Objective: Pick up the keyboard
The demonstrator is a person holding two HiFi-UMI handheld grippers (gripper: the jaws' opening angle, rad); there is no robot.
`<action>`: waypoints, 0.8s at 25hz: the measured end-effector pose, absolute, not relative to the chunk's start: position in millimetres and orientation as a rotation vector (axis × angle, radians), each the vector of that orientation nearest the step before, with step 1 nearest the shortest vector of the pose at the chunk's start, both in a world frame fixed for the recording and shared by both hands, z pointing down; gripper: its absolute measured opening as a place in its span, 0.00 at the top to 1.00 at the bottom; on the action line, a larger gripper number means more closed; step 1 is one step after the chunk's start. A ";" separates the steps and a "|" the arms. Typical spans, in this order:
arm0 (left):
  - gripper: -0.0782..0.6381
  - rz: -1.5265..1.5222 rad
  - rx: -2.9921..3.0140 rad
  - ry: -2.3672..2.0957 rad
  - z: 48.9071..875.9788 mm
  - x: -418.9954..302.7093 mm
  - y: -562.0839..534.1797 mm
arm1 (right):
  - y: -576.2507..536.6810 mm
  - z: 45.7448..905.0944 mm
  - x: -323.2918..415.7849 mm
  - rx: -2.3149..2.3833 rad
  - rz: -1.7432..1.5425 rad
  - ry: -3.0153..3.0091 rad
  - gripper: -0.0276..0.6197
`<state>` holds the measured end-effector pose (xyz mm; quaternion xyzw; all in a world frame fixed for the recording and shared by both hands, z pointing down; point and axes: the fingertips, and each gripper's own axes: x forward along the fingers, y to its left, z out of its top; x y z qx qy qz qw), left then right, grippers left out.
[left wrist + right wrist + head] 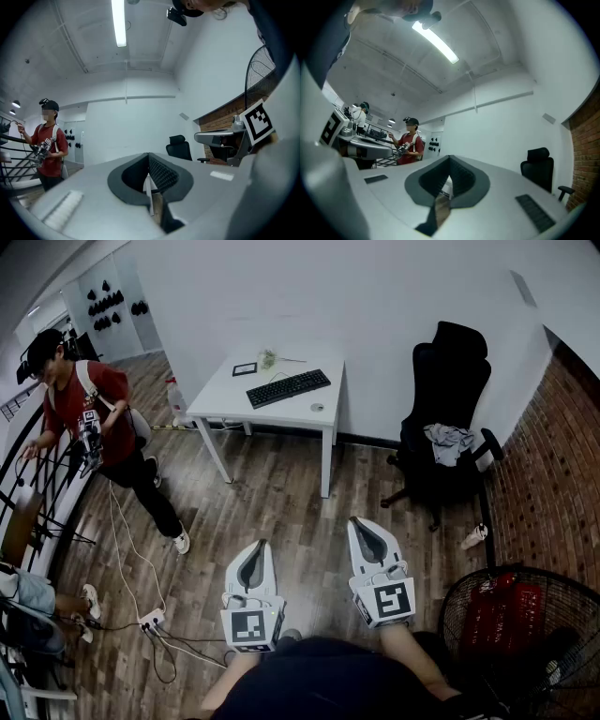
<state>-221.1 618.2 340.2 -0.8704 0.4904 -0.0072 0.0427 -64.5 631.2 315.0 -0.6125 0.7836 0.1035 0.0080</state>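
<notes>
On the white table by the far wall the keyboard is laid, black and slanted, near the middle of the top, with a small dark frame just behind its left end and a small round thing near the front right corner. Both grippers are held low at the near edge of the head view, over the wood floor, well apart from the table and pointed toward it. The left gripper is seen with its jaws pressed together and nothing between them. The right gripper, just beside it and a little further forward, is closed the same way, tips meeting on nothing. To the right of the table a black chair is set against the wall, and a grey cloth is draped on it. A brick wall is seen at the right, and a round fan at the lower right. At the left a person in a red shirt is seen beside a dark railing, and a white power strip with its cables is laid on the floor nearby
</notes>
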 end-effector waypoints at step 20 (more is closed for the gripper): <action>0.87 -0.011 -2.650 1.530 348.7 -213.0 578.5 | 605.9 325.7 -46.9 -1.931 0.280 2.409 0.94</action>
